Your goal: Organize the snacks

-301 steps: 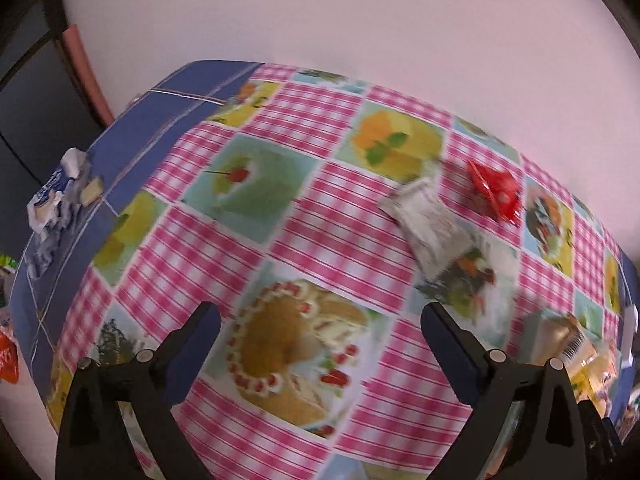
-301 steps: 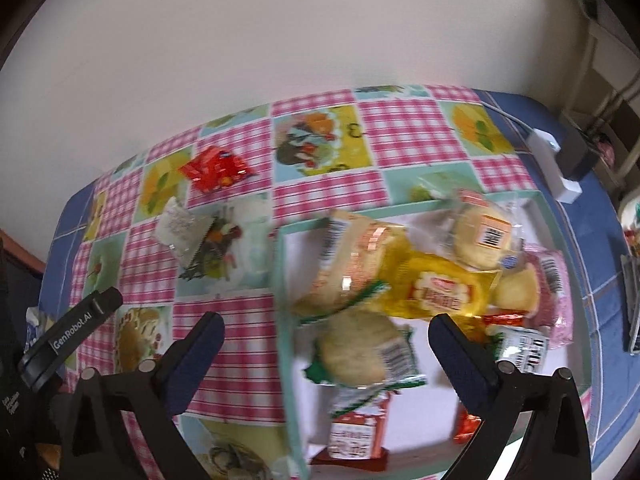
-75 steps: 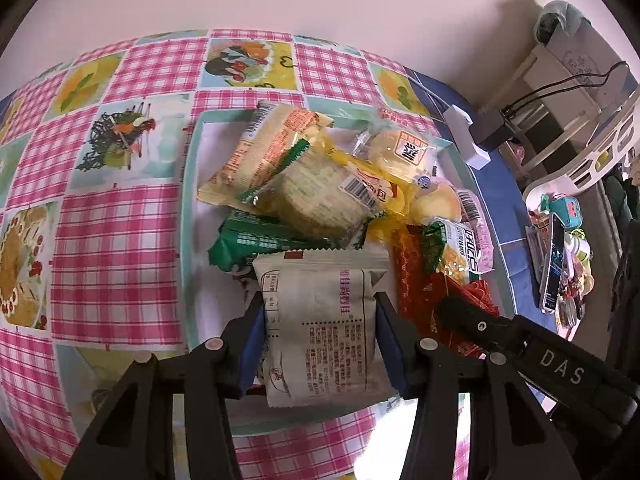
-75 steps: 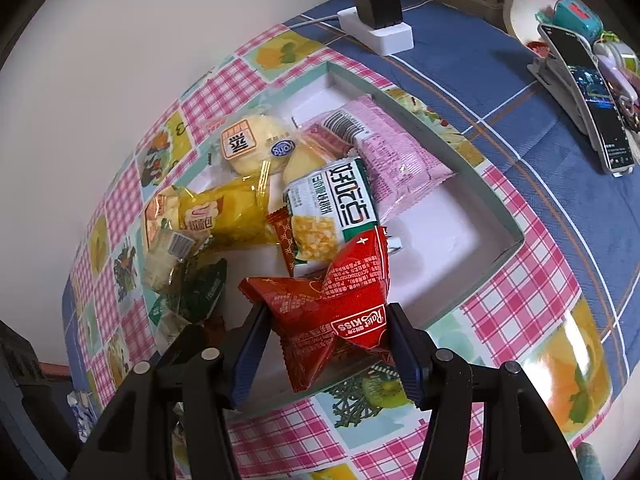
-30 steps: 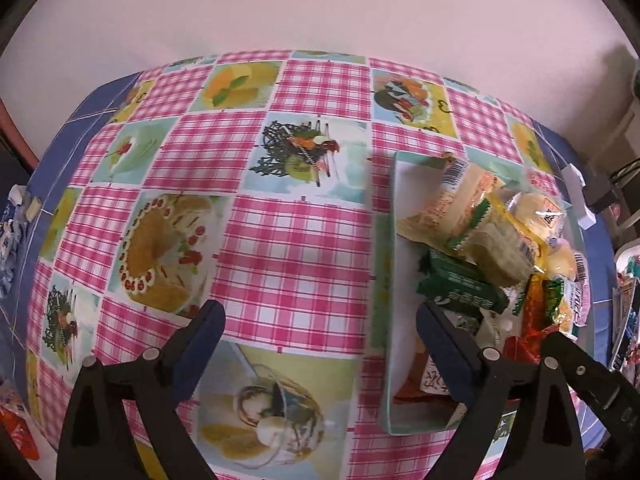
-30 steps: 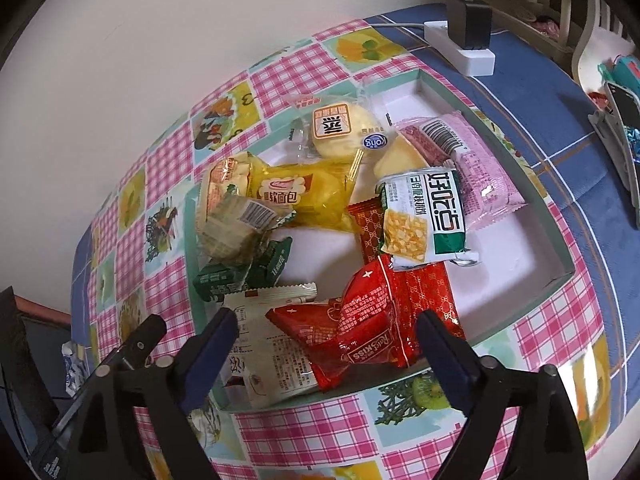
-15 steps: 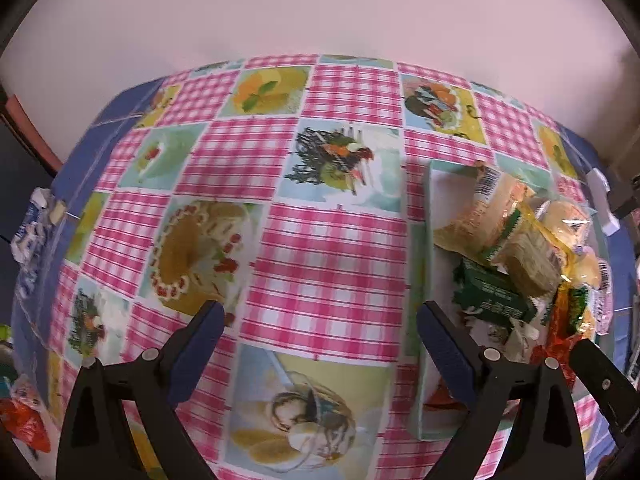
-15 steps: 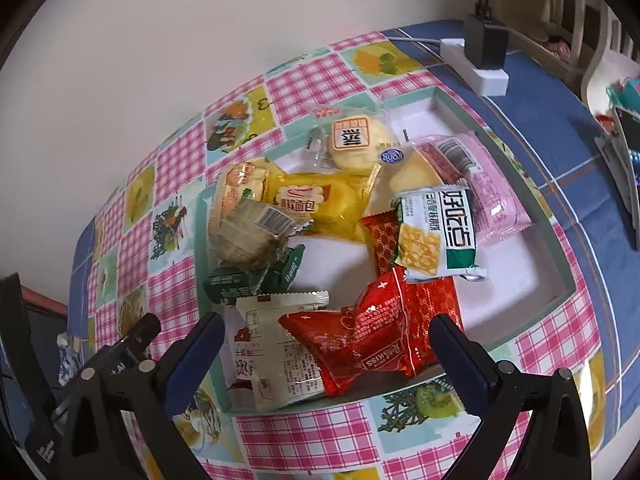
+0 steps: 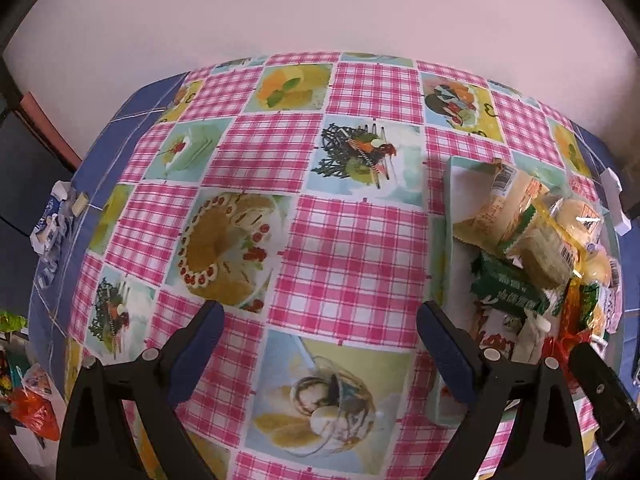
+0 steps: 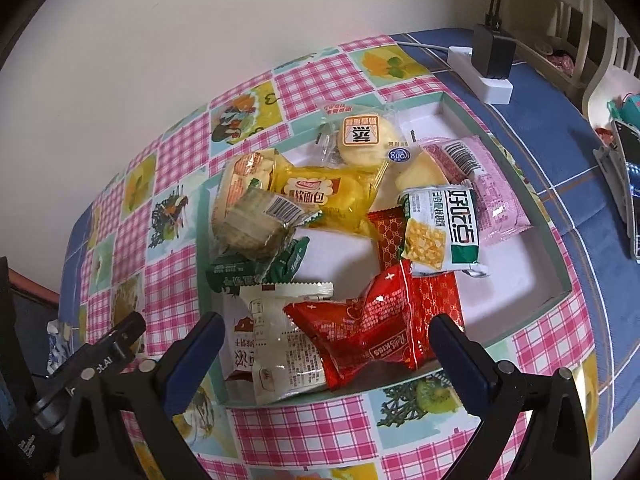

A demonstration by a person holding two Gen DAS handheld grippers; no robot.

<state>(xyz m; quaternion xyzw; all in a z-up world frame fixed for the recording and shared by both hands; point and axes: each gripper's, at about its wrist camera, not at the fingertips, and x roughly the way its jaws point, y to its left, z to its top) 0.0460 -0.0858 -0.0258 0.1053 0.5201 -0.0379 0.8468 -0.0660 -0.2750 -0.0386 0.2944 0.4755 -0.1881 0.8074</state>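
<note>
A shallow pale green tray (image 10: pixel 524 196) on the checked tablecloth holds several snack packets. A red packet (image 10: pixel 372 332) and a white packet (image 10: pixel 280 344) lie at its near edge, with green (image 10: pixel 256 270), yellow (image 10: pixel 320 196) and pink (image 10: pixel 480 184) packets behind. My right gripper (image 10: pixel 326 344) is open and empty, just above the tray's near edge. My left gripper (image 9: pixel 316 340) is open and empty over bare tablecloth, left of the tray (image 9: pixel 448 248). The tray's packets (image 9: pixel 532 240) show at the right of the left wrist view.
A white power strip (image 10: pixel 480 72) with a black plug stands behind the tray on the blue cloth. A phone on a stand (image 10: pixel 628 184) is at the far right. A crumpled blue-and-white wrapper (image 9: pixel 52 220) lies at the table's left edge.
Both grippers let go of their packets, the white one and the red one, which now lie in the tray. Both have opened and drawn back; the left has swung left over the tablecloth.
</note>
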